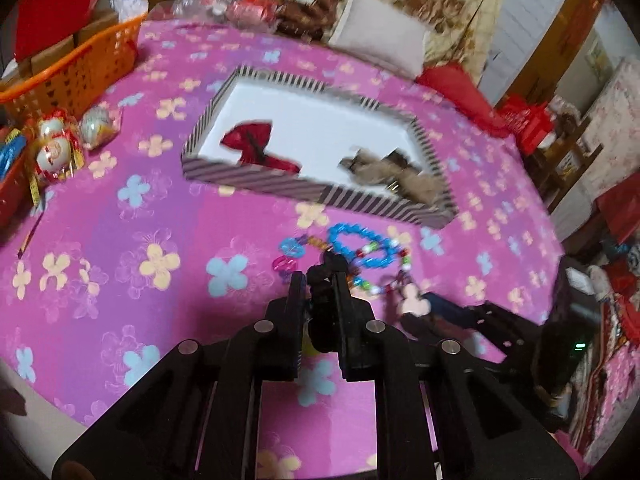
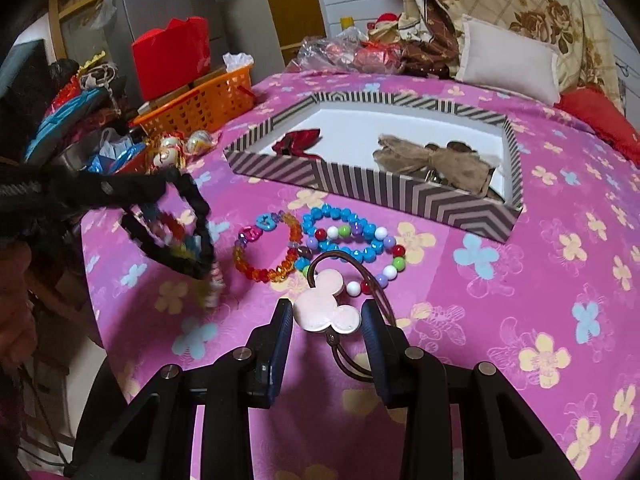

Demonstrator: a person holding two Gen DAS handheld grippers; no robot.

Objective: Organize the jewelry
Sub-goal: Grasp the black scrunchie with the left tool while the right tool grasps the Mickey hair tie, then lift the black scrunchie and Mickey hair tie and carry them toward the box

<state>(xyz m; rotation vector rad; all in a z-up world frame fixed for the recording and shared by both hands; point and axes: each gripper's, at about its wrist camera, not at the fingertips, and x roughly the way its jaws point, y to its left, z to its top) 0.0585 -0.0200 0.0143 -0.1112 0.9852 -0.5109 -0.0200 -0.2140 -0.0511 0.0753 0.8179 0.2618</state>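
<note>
A striped box on the pink flowered cloth holds a red bow and a beige bow. In front of it lie a blue bead bracelet, an orange and multicolour bracelet and a white-and-colour bead bracelet. My left gripper is shut on a black bracelet with coloured beads, held above the cloth. My right gripper is open around a pink mouse-head hair tie.
An orange basket, red boxes and wrapped round ornaments sit at the table's left. A white pillow, red cushion and floral blanket lie behind the box. The table edge runs along the left in the right wrist view.
</note>
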